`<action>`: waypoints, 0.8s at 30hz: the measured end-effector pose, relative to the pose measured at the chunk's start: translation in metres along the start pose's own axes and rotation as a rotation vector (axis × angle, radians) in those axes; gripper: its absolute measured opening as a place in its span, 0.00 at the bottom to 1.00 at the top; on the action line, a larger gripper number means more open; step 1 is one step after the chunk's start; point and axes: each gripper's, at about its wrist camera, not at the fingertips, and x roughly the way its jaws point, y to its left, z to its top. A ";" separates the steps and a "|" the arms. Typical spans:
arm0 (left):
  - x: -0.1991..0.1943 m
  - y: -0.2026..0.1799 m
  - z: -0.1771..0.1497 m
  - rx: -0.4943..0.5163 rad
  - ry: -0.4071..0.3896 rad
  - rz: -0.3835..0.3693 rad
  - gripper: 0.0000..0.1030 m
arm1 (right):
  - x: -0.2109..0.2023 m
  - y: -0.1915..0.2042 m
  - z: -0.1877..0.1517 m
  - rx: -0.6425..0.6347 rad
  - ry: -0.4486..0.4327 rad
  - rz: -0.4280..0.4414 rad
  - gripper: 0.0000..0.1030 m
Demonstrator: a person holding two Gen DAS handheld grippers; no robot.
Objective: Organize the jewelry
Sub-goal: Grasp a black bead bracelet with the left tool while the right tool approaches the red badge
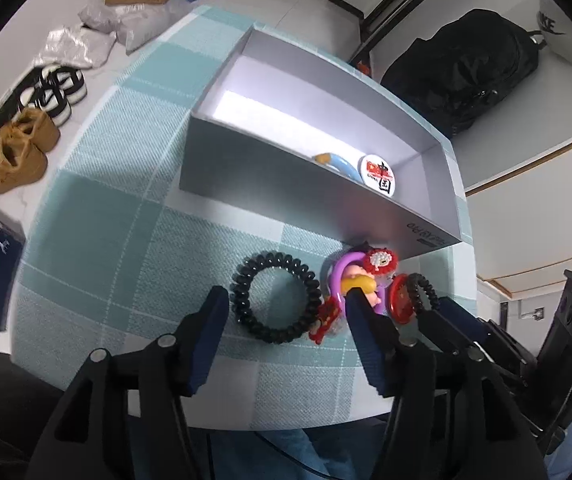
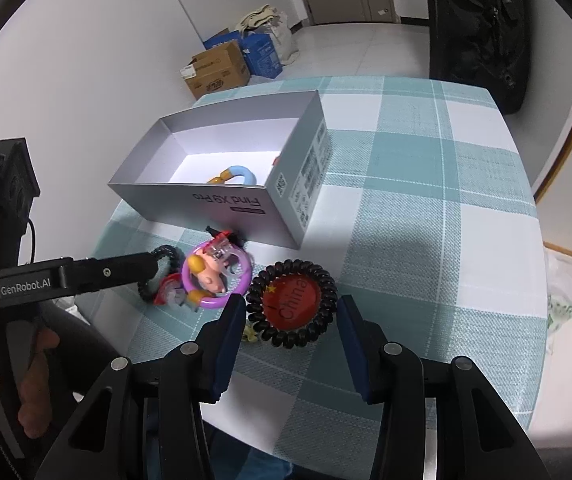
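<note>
While 2 pieces lie in the grey box point(image 1: 286, 188) and the rest sit loose on the cloth, you are in the pick-up step, one piece lined up per gripper.

Item 1: plain black coil tie point(image 1: 274, 259), flat on the checked tablecloth point(image 1: 126, 160), near the box's front wall. The left gripper point(image 1: 285, 295) has its jaws apart, one either side of the coil, clamped on nothing. Its right finger sits over the edge of item 3.

Item 2: second black coil tie point(image 2: 329, 300), flat on the cloth, ringing a red "China" badge point(image 2: 291, 300). The right gripper point(image 2: 291, 302) straddles it, jaws wide apart, holding nothing.

Item 3: purple ring with a pink figure point(image 2: 216, 276), between the two coils and just beside both.

Item 4: small red pieces, namely a sequinned brooch point(image 1: 382, 260) close to the box wall and a red clip point(image 1: 325, 318) beside item 1.

Already boxed: blue ring with orange ends point(image 2: 238, 174); white round badge point(image 1: 380, 174).

Next move, as I judge it: lower each gripper until the pads bracket the coil's rim, close, lift, carry over the wall, release. Take care that:
- your left gripper does not catch the purple ring on closing;
- your right gripper takes the coil alone, or coil and badge together.

The two grippers work close together here, so stagger the lifts.
</note>
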 end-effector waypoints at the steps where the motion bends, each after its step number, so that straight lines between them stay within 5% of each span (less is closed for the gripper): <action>1: 0.000 0.001 0.001 0.002 -0.002 0.013 0.54 | 0.000 0.000 0.000 -0.001 -0.001 0.002 0.44; 5: -0.002 0.007 -0.002 -0.014 0.007 0.039 0.54 | 0.001 -0.001 0.001 0.002 -0.002 0.004 0.44; 8: -0.006 0.010 -0.011 0.047 0.017 0.131 0.54 | 0.000 -0.003 0.000 0.003 -0.002 0.008 0.44; 19: 0.005 0.000 -0.004 0.171 -0.003 0.258 0.54 | -0.001 0.006 0.001 -0.022 -0.010 0.018 0.44; 22: 0.012 -0.014 -0.010 0.284 -0.007 0.353 0.36 | -0.002 0.007 0.001 -0.031 -0.014 0.008 0.44; 24: 0.012 -0.020 -0.015 0.343 -0.012 0.338 0.09 | -0.003 0.006 0.001 -0.030 -0.015 0.006 0.44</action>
